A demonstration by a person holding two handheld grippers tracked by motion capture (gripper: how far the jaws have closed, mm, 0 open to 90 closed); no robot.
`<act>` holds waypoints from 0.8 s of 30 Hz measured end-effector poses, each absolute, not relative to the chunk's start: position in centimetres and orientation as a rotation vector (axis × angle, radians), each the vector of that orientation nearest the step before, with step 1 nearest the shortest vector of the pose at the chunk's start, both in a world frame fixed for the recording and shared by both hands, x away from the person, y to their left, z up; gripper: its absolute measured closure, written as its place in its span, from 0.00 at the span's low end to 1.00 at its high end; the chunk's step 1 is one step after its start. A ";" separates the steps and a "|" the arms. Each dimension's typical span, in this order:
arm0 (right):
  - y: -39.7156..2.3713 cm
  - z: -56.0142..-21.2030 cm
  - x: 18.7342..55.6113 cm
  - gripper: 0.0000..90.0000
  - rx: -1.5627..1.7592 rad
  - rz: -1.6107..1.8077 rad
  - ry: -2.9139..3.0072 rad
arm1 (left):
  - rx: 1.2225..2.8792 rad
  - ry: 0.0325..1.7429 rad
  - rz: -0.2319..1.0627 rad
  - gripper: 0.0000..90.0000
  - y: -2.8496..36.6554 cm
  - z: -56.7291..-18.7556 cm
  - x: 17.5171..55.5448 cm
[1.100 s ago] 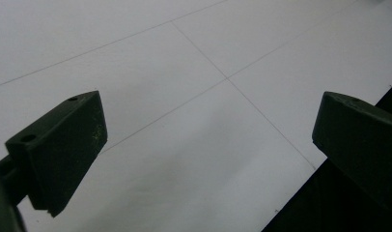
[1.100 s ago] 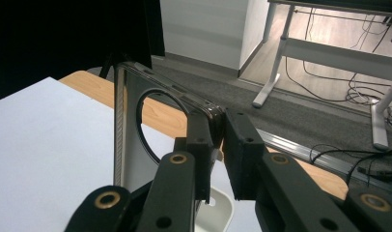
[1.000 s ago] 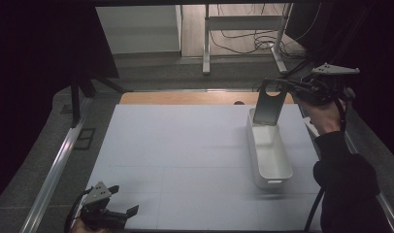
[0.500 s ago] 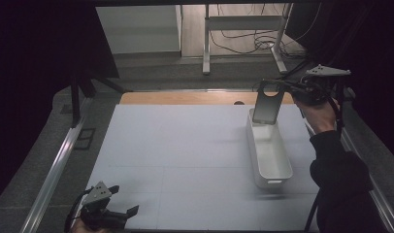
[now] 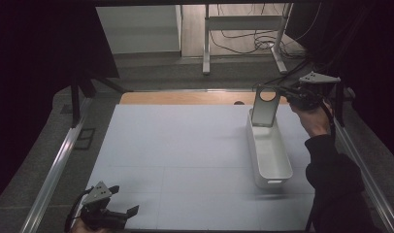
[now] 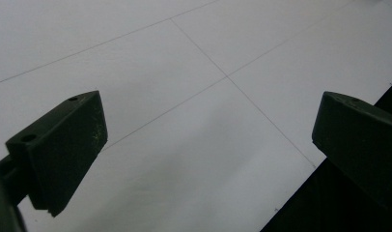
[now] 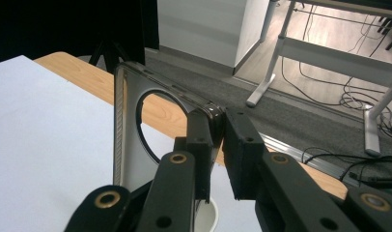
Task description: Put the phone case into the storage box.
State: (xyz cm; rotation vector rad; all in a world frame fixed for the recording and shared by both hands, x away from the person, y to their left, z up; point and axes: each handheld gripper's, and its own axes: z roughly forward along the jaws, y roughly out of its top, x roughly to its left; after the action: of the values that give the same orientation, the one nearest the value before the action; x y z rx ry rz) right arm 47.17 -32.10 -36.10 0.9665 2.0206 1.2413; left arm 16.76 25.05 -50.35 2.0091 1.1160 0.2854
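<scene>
Lowering the phone case (image 5: 266, 107) into the white bin (image 5: 269, 154)
My right tool (image 7: 218, 145) pinches its edge; I keep it upright, straight below, clear of the rim

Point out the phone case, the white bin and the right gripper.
phone case (image 5: 264, 112), high view, lower back panel
white bin (image 5: 285, 171), high view, right wall
right gripper (image 7: 218, 145), right gripper view, between its fingertips

Your right claw (image 5: 285, 94) is raised at arm's length, jaws clamped; your left claw (image 5: 118, 213) sits low, jaws spread wide.
</scene>
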 end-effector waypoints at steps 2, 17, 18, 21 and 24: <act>-32.1 -36.4 47.3 0.90 0.961 1.232 2.019 | 2.009 1.116 0.285 0.00 25.0 -50.3 16.8; -31.9 -38.3 47.9 0.90 0.939 1.223 2.023 | 2.012 1.118 0.282 0.00 25.0 -50.4 16.8; -31.9 -38.4 47.9 0.90 0.933 1.217 2.026 | 2.013 1.118 0.282 0.00 25.0 -50.4 16.8; -31.8 -38.7 48.1 0.90 0.928 1.206 2.026 | 2.014 1.118 0.281 0.00 25.0 -50.4 16.8; -31.7 -38.9 48.2 0.90 0.932 1.200 2.023 | 2.012 1.119 0.278 0.00 25.0 -50.4 16.8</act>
State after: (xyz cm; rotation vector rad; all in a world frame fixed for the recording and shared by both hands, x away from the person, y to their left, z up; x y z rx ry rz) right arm 48.21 -31.70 -38.85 0.9315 2.0229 1.2004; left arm 16.83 25.01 -50.37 2.0125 1.1195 0.2784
